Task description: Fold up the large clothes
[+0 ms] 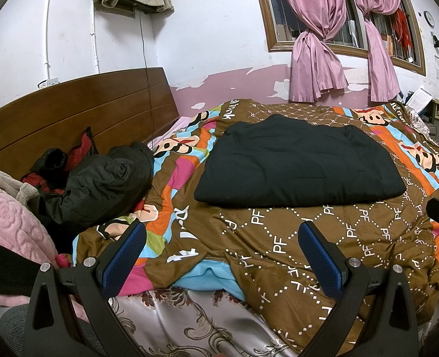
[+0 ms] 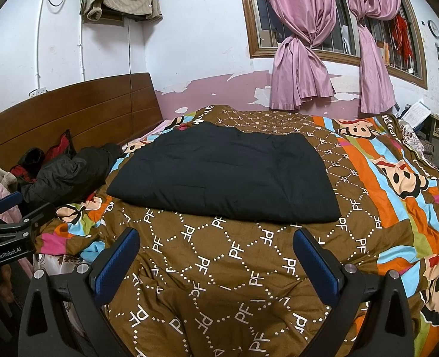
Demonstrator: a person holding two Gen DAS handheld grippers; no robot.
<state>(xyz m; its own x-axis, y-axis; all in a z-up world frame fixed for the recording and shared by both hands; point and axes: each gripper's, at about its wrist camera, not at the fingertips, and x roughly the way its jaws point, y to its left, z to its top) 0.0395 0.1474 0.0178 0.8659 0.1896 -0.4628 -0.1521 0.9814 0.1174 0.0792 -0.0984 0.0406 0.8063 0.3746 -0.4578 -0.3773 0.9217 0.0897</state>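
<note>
Garment [image 1: 299,160]: black, folded flat, lay mid-quilt [image 1: 279,238].
L gripper [image 1: 220,255]: fingers spread wide, held nothing, hung over quilt's near edge, short of garment.
R gripper [image 2: 216,255]: likewise spread, empty, over quilt near garment's front edge.
Jacket [image 1: 100,184]: heaped left of quilt, by headboard [image 1: 70,113].

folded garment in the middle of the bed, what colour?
Plain black, no visible pattern. The folded garment shows best in the right wrist view, lying flat on the patterned quilt.

black folded garment [image 1: 299,163]: 1 | dark jackets [image 1: 100,184]: 1 | pink curtains [image 1: 317,56]: 2 | quilts [image 1: 279,247]: 1
</note>
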